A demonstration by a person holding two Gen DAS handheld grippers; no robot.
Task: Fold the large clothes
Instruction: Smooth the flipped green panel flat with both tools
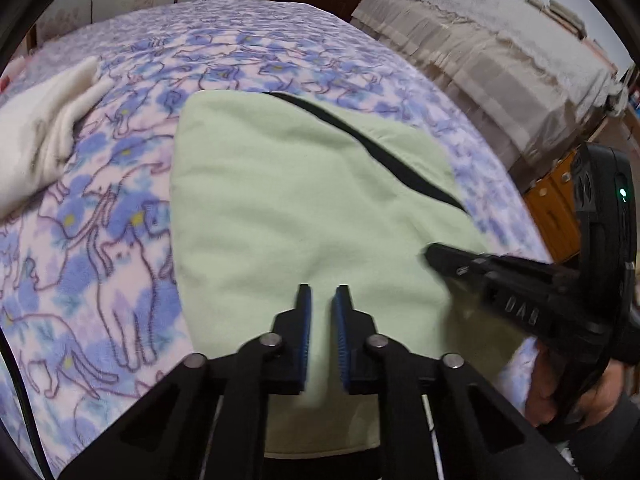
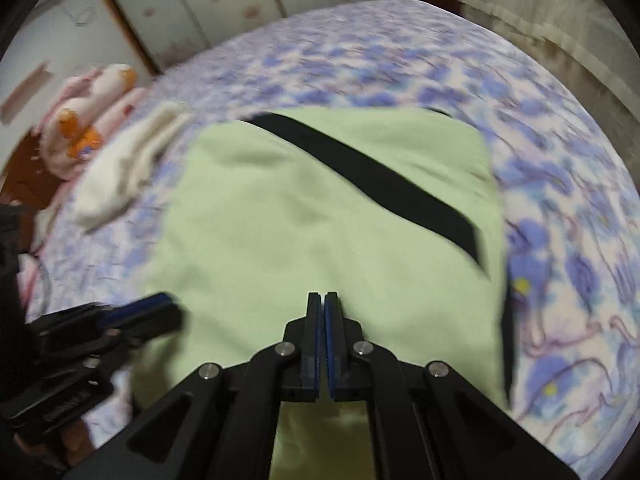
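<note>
lying flat: soft green fleece garment [image 1: 280, 200], black stripe [image 1: 372, 148].

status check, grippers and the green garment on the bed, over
Left gripper jaws slightly apart, nothing between. Right gripper shut, empty. Green garment flat on the bed, black strip across. White cloth beside it, apart.

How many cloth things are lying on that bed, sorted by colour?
Light green garment with a black stripe: 1
White folded cloth: 1
Pink-and-orange bundle at the far edge: 1, too blurred to tell what it is
Total: 3, all on the purple cat-print blanket
</note>
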